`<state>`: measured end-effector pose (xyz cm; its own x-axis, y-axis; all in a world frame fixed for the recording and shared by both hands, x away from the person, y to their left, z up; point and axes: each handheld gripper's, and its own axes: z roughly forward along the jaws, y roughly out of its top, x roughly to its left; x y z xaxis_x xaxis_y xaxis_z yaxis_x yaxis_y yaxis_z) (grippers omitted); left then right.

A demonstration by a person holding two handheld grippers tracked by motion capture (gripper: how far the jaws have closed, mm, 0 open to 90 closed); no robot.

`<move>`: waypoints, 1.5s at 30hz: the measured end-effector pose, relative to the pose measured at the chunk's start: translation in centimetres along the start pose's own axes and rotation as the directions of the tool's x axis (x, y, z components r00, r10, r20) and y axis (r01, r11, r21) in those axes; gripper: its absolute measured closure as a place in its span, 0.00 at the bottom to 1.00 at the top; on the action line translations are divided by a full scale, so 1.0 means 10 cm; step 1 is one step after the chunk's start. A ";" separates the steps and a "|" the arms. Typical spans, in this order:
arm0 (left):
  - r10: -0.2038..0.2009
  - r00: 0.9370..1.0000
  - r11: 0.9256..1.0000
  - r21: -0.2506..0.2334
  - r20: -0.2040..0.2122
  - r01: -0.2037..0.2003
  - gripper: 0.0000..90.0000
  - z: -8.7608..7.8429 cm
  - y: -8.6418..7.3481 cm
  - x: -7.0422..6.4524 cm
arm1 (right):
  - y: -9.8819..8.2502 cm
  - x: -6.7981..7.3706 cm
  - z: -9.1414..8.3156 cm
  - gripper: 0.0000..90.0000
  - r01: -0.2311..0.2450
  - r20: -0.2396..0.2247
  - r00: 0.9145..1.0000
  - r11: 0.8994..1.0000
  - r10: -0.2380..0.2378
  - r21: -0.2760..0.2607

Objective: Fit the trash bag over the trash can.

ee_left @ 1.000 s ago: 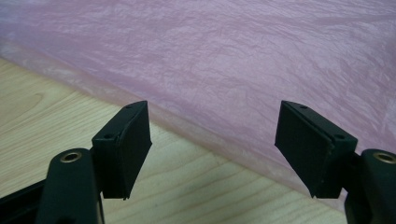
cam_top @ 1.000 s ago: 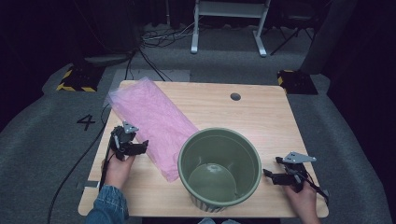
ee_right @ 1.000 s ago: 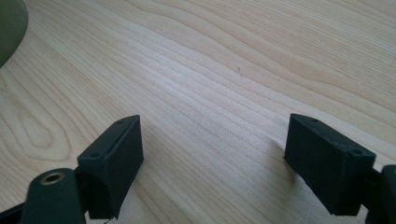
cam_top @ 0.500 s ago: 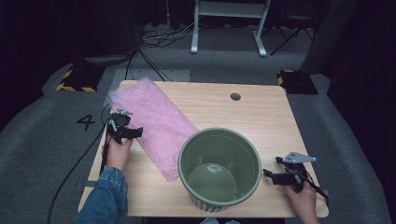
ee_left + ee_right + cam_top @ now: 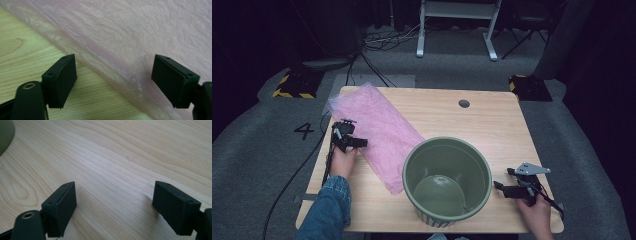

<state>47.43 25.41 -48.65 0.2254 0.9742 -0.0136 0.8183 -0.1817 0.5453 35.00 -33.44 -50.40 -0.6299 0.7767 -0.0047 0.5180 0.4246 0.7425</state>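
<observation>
From above, we see the crinkled pink plastic sheet (image 5: 379, 131) spread across the counter's (image 5: 492, 125) left half, our left claw (image 5: 360, 143) at its left edge, the round green plastic bucket (image 5: 447, 180) near the front edge. In the left gripper view, our left claw (image 5: 113, 82) has just opened wider and straddles the sheet's (image 5: 140, 40) edge, pinching nothing. In the right gripper view, our right claw (image 5: 113, 203) is spread over bare wood.

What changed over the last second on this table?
The left hand-held gripper moved away from the person along the pink bag's edge, its jaws opening wider, nothing gripped. The right hand-held gripper, green pot and bag stayed put.
</observation>
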 end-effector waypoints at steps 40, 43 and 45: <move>0.225 0.908 0.900 -0.433 0.355 -0.053 0.99 -0.69 -0.20 -0.13 | 0.00 0.01 0.00 0.21 0.004 -0.005 1.000 1.000 -0.004 0.000; 0.282 0.900 0.873 -0.477 0.332 -0.097 0.99 -0.87 -0.14 -0.17 | 0.00 0.01 0.00 0.21 0.005 -0.005 1.000 1.000 -0.005 0.000; 0.303 0.892 0.858 -0.502 0.334 -0.103 0.99 -0.97 -0.10 -0.20 | 0.00 0.01 0.00 0.21 0.003 -0.003 1.000 1.000 -0.003 0.001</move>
<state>41.03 24.90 -40.99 0.6259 0.7695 -0.1270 0.4136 -0.1894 0.8905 34.98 -33.36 -50.40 -0.6334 0.7738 -0.0053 0.5165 0.4278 0.7418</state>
